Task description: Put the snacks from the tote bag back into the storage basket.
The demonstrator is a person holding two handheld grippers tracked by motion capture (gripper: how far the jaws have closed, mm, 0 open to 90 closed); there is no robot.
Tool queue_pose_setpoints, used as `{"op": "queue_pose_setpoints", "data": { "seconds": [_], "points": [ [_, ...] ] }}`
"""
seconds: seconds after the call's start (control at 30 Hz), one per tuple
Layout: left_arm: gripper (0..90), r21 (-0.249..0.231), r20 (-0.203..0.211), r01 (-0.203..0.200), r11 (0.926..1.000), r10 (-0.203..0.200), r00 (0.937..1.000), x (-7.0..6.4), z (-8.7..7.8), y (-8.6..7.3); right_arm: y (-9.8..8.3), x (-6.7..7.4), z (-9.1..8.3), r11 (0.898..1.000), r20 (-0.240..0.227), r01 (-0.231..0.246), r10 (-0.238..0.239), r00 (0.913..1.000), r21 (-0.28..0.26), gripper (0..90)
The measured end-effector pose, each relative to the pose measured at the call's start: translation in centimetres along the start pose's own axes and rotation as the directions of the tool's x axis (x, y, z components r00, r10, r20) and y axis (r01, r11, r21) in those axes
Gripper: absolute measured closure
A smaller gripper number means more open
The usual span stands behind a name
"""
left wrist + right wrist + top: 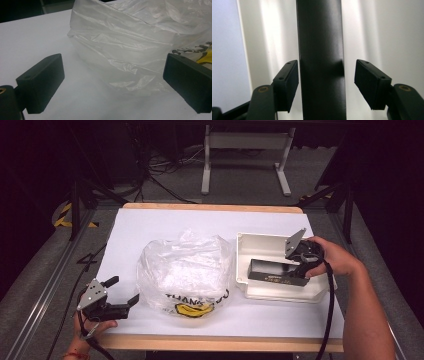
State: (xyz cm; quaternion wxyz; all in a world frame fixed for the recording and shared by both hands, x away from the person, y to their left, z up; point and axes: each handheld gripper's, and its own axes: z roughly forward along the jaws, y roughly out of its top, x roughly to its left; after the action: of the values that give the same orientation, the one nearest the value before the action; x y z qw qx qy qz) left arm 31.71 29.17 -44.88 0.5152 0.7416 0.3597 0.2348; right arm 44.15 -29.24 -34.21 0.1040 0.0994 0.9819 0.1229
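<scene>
Up close, R claw [326, 83] apart round black box [320, 50]; L claw [113, 82] apart by bag [135, 42].

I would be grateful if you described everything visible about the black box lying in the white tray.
The black box is a long, slim, matte carton with small pale print along its near side. It lies flat inside the white tray, lengthwise across the table. Its right end sits between the jaws of the right hand-held gripper; one pad lies against the box and the other stands clear, so it is not clamped. A shallow dent marks the box's edge on that clear side.
</scene>
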Motion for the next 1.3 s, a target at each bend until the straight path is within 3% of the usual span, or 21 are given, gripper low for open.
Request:
{"op": "queue_pose_setpoints", "data": {
  "seconds": [0.07, 0.33, 0.53, 0.6, 0.67, 0.73, 0.87, 1.03, 1.07, 1.1, 1.13, 1.2, 1.23, 1.27, 1.3],
  "points": [
    [4.5, -0.002, 0.0, 0.001, 1.0, -0.001, 1.0, 0.0, 0.0, 0.0, 0.0, 0.2, -0.6, 0.999, 0.015, -0.003, 0.003, 0.9999, -0.039, 36.5],
    [4.5, -0.009, 0.0, -0.001, 1.0, 0.001, 1.0, 0.0, -0.1, 0.1, 0.0, 0.7, -2.3, 0.994, 0.061, -0.005, 0.012, 0.9981, -0.111, 34.9],
    [4.5, -0.012, -0.001, 0.004, 0.9999, -0.004, 1.0, 0.2, -0.1, 0.0, -0.3, 1.7, -3.0, 0.985, 0.151, -0.029, 0.055, 0.987, -0.168, 31.0],
    [4.5, -0.012, 0.001, 0.004, 0.9999, -0.004, 1.0, 0.3, -0.2, 0.0, -0.8, 2.0, -3.3, 0.974, 0.17, -0.063, 0.101, 0.9803, -0.218, 28.8],
    [4.5, -0.009, 0.001, 0.003, 1.0, -0.003, 1.0, 0.3, -0.1, 0.0, -1.3, 2.4, -3.8, 0.964, 0.213, -0.092, 0.146, 0.966, -0.248, 27.2],
    [4.5, -0.006, 0.0, 0.006, 1.0, -0.006, 1.0, 0.3, -0.1, 0.0, -1.6, 3.0, -4.1, 0.952, 0.216, -0.092, 0.159, 0.9632, -0.293, 26.4],
    [4.5, -0.001, 0.004, 0.001, 1.0, -0.001, 1.0, 0.3, 0.0, 0.0, -1.7, 3.9, -4.3, 0.943, 0.243, -0.093, 0.176, 0.9539, -0.319, 24.5],
    [4.5, -0.001, 0.0, 0.002, 1.0, -0.002, 1.0, 0.3, 0.0, 0.0, -2.1, 5.3, -4.7, 0.923, 0.272, -0.11, 0.22, 0.9367, -0.368, 22.4],
    [4.5, -0.001, 0.0, 0.002, 1.0, -0.002, 1.0, 0.3, 0.0, 0.0, -2.1, 5.3, -4.7, 0.923, 0.272, -0.11, 0.22, 0.9367, -0.368, 22.4],
    [4.5, -0.001, 0.001, 0.002, 1.0, -0.002, 1.0, 0.3, -0.1, 0.0, -2.2, 5.6, -4.8, 0.916, 0.29, -0.12, 0.243, 0.9257, -0.384, 22.1],
    [4.5, -0.001, 0.001, 0.002, 1.0, -0.002, 1.0, 0.3, -0.1, 0.0, -2.2, 5.6, -4.8, 0.916, 0.29, -0.12, 0.243, 0.9257, -0.384, 22.1],
    [4.5, 0.0, -0.001, 0.003, 1.0, -0.003, 1.0, 0.2, -0.1, 0.0, -2.7, 6.1, -4.9, 0.902, 0.304, -0.143, 0.282, 0.91, -0.408, 20.6],
    [4.5, 0.0, -0.001, 0.003, 1.0, -0.003, 1.0, 0.2, -0.1, 0.0, -2.7, 6.1, -4.9, 0.902, 0.304, -0.143, 0.282, 0.91, -0.408, 20.6],
    [4.5, 0.003, -0.002, 0.003, 1.0, -0.003, 1.0, 0.2, -0.1, 0.1, -3.0, 6.4, -4.8, 0.895, 0.319, -0.159, 0.308, 0.8965, -0.417, 18.5],
    [4.5, 0.003, -0.002, 0.003, 1.0, -0.003, 1.0, 0.2, -0.1, 0.1, -3.0, 6.4, -4.8, 0.895, 0.319, -0.159, 0.308, 0.8965, -0.417, 18.5]
  ]
}}
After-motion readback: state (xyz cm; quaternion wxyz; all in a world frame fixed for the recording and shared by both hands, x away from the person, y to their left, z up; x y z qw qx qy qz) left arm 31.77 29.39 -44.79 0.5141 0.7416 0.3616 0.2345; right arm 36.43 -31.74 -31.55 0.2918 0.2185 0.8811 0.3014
